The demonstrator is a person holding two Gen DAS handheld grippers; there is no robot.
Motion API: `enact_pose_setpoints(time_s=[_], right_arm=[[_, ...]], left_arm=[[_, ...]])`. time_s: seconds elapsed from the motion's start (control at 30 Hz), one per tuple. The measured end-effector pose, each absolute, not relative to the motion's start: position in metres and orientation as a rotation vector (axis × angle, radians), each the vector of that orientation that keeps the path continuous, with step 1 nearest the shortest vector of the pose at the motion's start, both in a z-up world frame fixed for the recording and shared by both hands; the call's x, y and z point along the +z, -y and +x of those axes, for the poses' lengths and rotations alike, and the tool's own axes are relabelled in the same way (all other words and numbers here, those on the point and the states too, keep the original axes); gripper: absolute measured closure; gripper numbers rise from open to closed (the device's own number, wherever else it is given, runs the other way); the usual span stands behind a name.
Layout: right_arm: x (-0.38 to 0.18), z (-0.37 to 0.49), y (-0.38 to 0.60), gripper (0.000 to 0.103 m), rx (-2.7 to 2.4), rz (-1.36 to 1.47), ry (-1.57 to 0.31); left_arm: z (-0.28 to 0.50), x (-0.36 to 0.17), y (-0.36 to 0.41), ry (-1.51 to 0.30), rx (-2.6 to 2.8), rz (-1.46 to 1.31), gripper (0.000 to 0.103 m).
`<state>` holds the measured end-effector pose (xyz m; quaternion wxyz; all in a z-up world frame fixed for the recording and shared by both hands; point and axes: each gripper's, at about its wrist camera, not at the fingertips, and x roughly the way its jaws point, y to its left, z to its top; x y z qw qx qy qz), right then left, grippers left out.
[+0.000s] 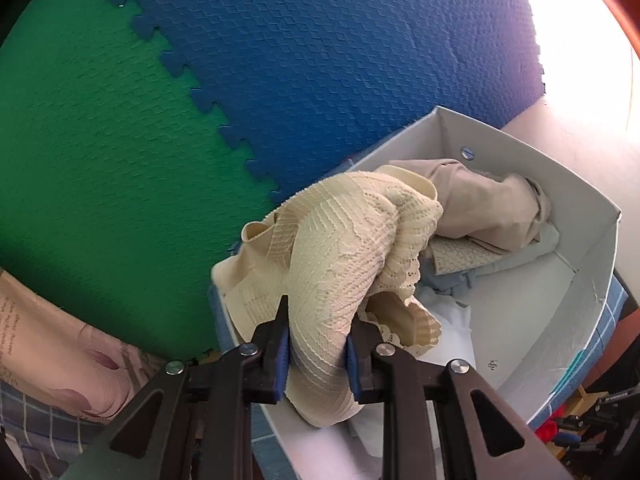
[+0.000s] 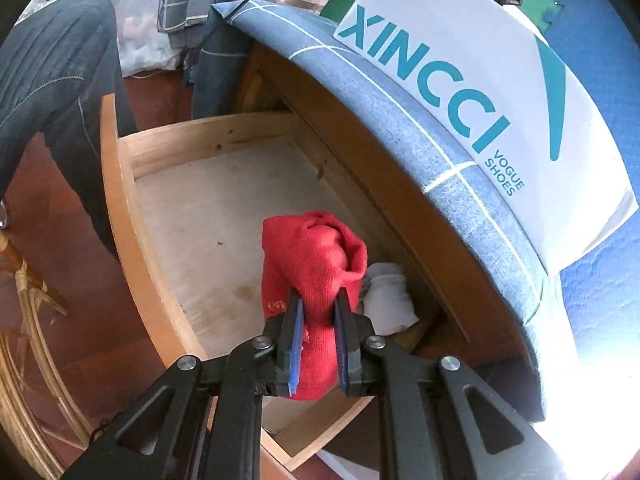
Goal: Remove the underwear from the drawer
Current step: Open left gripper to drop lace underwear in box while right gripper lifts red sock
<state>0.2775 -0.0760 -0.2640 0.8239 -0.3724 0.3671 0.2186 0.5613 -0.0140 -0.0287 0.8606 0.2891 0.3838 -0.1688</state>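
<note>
Step now: I am taking underwear out of the wooden drawer (image 2: 168, 216), one piece in each hand.
Right tongs (image 2: 318, 344): clenched on a red knit piece (image 2: 308, 264). I think it hangs clear of the drawer floor, but I cannot be sure.
Left tongs (image 1: 316, 344): clenched on a cream lace piece (image 1: 332, 248). I hold it over the near edge of a white shoe box (image 1: 576, 312).
In the box: a beige piece (image 1: 492, 208) and some pale blue cloth (image 1: 452, 280) lie bunched at the far end.
Still in the drawer: a small white bundle (image 2: 386, 296) sits in the corner, just beside the red piece. The rest of the drawer floor looks bare.
Next move, my guess: the left tongs need to let go so the cream lace drops in the box. The right tongs need to carry the red piece up past the drawer side to the box. Then the white bundle is left to pick.
Surface: the box sits on a blue checked cloth (image 2: 400, 112) above the drawer.
Room: green and blue foam mats (image 1: 120, 140) fit together like a puzzle. The floor is reddish wood. A leg in dark trousers (image 2: 48, 80) stands by the drawer, with a cane chair (image 2: 28, 300) near it. Bright light comes in from one side.
</note>
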Motion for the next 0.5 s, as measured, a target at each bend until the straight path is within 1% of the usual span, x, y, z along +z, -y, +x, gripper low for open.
enact_pose_setpoints(time_s=[0.23,0.33,0.5], right_arm=[[-0.262,0.281,0.081,0.091,0.451,-0.747,-0.778],[-0.26,0.277,0.085,0.091,0.448,-0.73,-0.78],[-0.263,0.276,0.081,0.091,0.459,-0.737,-0.772]], left_arm=[[0.556,-0.009,0.018,-0.758,-0.313,0.61,0.08],[0.557,-0.024,0.033,-0.758,-0.282,0.711,0.08],[0.566,-0.048,0.05,-0.787,-0.257,0.75,0.08]])
